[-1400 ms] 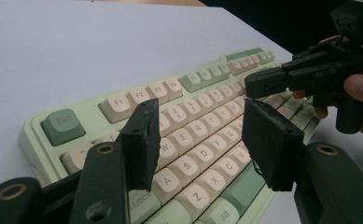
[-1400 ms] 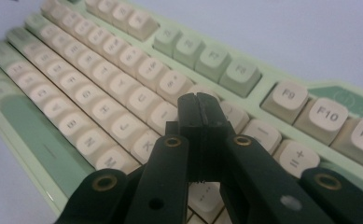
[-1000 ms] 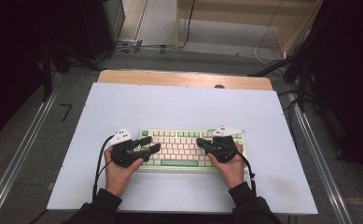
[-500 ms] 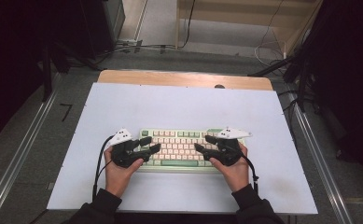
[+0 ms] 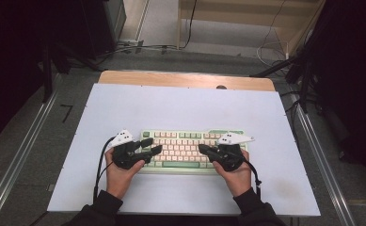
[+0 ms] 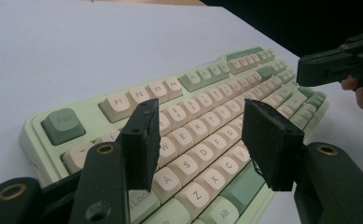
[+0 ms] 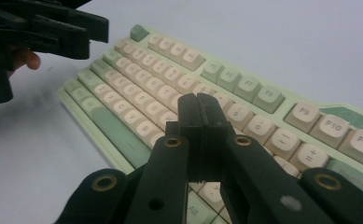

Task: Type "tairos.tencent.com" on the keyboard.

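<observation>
Hovering my left gripper with jaws apart over the keyboard, which lies flat on the white table, I judge it stiff, light; keys press singly. My right gripper just closed empty, 2 jaws touching.

Both grippers, left and right, are black with brass-ringed holes. Each carries a white plate and a black cable. Sleeves are dark.
</observation>
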### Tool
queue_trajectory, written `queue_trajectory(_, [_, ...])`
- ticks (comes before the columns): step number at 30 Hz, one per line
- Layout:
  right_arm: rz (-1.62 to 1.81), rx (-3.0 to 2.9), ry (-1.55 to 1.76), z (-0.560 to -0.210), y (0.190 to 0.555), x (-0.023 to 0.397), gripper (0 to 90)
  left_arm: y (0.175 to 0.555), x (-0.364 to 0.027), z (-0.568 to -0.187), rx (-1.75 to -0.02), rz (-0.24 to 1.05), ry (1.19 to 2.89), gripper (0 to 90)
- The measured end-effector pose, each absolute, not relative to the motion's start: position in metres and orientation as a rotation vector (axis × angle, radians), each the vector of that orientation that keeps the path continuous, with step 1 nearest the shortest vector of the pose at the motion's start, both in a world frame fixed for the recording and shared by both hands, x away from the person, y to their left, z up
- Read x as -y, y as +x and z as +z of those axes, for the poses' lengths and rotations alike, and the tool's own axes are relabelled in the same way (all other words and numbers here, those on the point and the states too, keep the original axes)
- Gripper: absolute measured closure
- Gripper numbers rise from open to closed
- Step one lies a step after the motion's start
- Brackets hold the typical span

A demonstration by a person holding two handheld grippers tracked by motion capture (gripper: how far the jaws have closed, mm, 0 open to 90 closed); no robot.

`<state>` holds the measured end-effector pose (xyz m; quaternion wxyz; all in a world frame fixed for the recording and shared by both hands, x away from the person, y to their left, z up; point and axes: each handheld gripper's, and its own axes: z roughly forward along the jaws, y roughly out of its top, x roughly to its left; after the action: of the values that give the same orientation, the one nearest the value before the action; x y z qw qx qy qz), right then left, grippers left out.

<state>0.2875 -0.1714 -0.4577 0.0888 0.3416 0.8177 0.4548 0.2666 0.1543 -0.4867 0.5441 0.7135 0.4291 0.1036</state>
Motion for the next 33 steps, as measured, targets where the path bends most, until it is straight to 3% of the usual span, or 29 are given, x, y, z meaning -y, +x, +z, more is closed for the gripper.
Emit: queue_trajectory(33, [1.276,-2.518,0.956,-0.471,0.287,0.151,87.8,0.266,-0.154,-0.487,-1.018,0.244,1.696,48.0])
